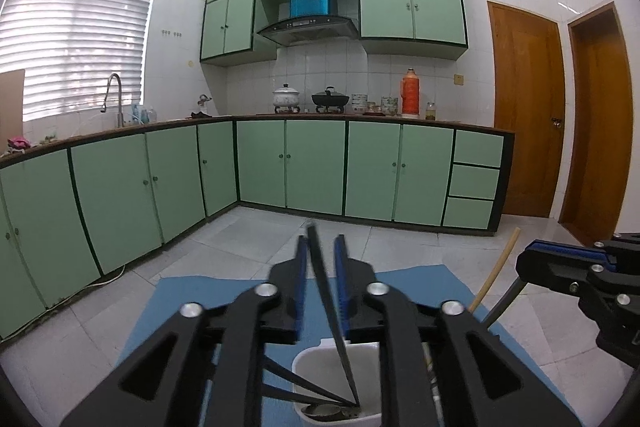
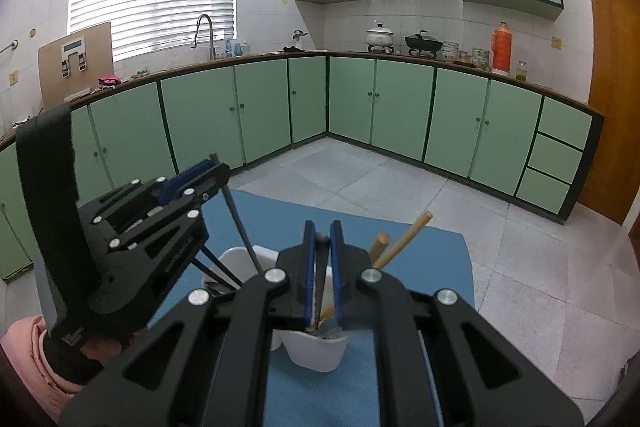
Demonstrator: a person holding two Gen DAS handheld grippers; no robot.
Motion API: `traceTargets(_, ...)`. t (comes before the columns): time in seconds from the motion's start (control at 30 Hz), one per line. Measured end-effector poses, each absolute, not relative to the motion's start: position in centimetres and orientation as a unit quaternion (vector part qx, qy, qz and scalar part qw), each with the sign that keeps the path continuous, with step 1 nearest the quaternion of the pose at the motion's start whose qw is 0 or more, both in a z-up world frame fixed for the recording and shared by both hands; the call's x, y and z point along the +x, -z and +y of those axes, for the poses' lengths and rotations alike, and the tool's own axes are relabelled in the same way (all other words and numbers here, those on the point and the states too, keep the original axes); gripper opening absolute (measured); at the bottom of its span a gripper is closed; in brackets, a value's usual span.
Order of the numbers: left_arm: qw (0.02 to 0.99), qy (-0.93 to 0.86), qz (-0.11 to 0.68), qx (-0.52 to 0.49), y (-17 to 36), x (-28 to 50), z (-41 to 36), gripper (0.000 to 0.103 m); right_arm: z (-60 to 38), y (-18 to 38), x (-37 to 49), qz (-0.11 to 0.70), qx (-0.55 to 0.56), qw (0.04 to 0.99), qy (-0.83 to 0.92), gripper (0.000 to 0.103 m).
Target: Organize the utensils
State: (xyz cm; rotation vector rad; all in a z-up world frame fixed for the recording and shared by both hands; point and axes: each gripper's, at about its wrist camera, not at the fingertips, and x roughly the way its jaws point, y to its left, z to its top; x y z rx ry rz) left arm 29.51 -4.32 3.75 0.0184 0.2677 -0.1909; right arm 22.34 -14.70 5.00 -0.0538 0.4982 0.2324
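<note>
In the left wrist view, the left gripper (image 1: 322,247) is filling the lower middle of the frame, its blue-padded jaws standing slightly apart. A dark utensil handle (image 1: 320,267) is leaning between them, resting against the left pad with a gap showing on the right side, so the pads are not pinching it. Its lower end is sitting inside a white holder (image 1: 308,359) at the bottom centre, where a second dark handle (image 1: 296,379) is lying at a slant. The holder is standing on a blue mat (image 1: 168,307) spread over the pale tiled floor (image 1: 248,239).

At the right edge of that frame, the right gripper (image 1: 528,263) is reaching in, with a pale wooden stick (image 1: 500,267) angling up just beside it.

In the right wrist view, the right gripper (image 2: 322,239) is occupying the lower centre, jaws pressed nearly together on a thin dark utensil (image 2: 319,283) that is running down into a second white compartment (image 2: 316,351) below. Two wooden sticks (image 2: 404,239) are poking up to the right of the jaws. The left gripper (image 2: 208,171) is showing at centre left, above the other white compartment (image 2: 236,259), and a pink sleeve (image 2: 28,359) is visible at the lower left.

Green cabinets (image 2: 264,107) are lining the back of both views.
</note>
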Motion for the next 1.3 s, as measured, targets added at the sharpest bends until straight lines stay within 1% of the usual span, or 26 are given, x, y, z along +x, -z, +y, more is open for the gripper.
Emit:
traceTargets(0.07,0.987,0.097,0.128,0.007,-4.0,29.1,-4.2,0.032,-14.8,-5.0,22.0,0.243,-0.028,0.963,-0.112,0.011)
traceTargets(0.13,0.987,0.097,0.125,0.007,-4.1,28.8,-4.1,0.037,-15.0,-4.9,21.7,0.240,-0.027,0.964,-0.110,0.020)
traceTargets(0.17,0.988,0.097,0.123,0.008,-4.1,28.6,-4.0,0.040,-15.1,-5.0,21.4,0.237,-0.027,0.965,-0.109,0.021)
traceTargets(0.23,0.988,0.097,0.122,0.008,-4.2,28.3,-3.9,0.042,-15.3,-5.0,21.0,0.232,-0.027,0.966,-0.108,0.026)
traceTargets(0.3,0.988,0.096,0.121,0.008,-4.3,28.1,-3.8,0.042,-15.6,-5.0,20.8,0.229,-0.025,0.967,-0.107,0.027)
traceTargets(0.33,0.988,0.096,0.120,0.007,-4.3,28.0,-3.7,0.043,-15.8,-5.1,20.6,0.228,-0.022,0.968,-0.106,0.029)
traceTargets(0.43,0.989,0.095,0.116,0.003,-4.6,27.7,-3.2,0.049,-16.3,-5.1,20.2,0.223,-0.017,0.969,-0.101,0.036)
traceTargets(0.5,0.989,0.094,0.114,0.004,-4.7,27.5,-3.1,0.052,-16.8,-5.0,20.0,0.219,-0.012,0.971,-0.099,0.038)
traceTargets(0.57,0.989,0.093,0.112,0.004,-4.9,27.2,-3.0,0.057,-17.3,-5.1,19.6,0.215,-0.004,0.972,-0.099,0.044)
traceTargets(0.6,0.990,0.093,0.111,0.003,-5.1,27.0,-2.9,0.058,-17.6,-5.2,19.3,0.210,-0.001,0.973,-0.095,0.049)
traceTargets(0.63,0.990,0.094,0.109,0.001,-5.2,26.9,-2.8,0.062,-17.9,-5.3,19.0,0.204,0.000,0.975,-0.091,0.054)
traceTargets(0.67,0.990,0.094,0.107,-0.001,-5.4,26.5,-2.6,0.067,-18.1,-5.3,18.6,0.198,0.002,0.976,-0.088,0.057)
traceTargets(0.73,0.990,0.093,0.101,-0.002,-5.7,25.8,-2.3,0.072,-18.7,-5.4,17.7,0.186,0.009,0.979,-0.081,0.069)
traceTargets(0.77,0.991,0.092,0.098,-0.002,-5.8,25.3,-2.1,0.076,-19.0,-5.4,17.3,0.181,0.012,0.980,-0.078,0.073)
traceTargets(0.8,0.991,0.091,0.096,-0.003,-6.0,24.9,-1.9,0.078,-19.3,-5.4,16.8,0.176,0.016,0.982,-0.073,0.080)
traceTargets(0.83,0.992,0.089,0.093,-0.003,-6.1,24.4,-1.7,0.081,-19.6,-5.4,16.2,0.171,0.020,0.983,-0.068,0.085)
traceTargets(1.07,0.992,0.079,0.098,-0.006,-6.0,20.7,-0.6,0.094,-20.5,-4.5,13.5,0.166,0.030,0.984,-0.058,0.096)
traceTargets(1.17,0.992,0.072,0.106,-0.010,-5.6,19.1,0.0,0.097,-20.4,-4.1,12.2,0.166,0.027,0.984,-0.053,0.098)
traceTargets(1.3,0.990,0.068,0.124,-0.016,-5.2,17.1,0.7,0.097,-19.9,-3.4,10.6,0.167,0.042,0.984,-0.054,0.098)
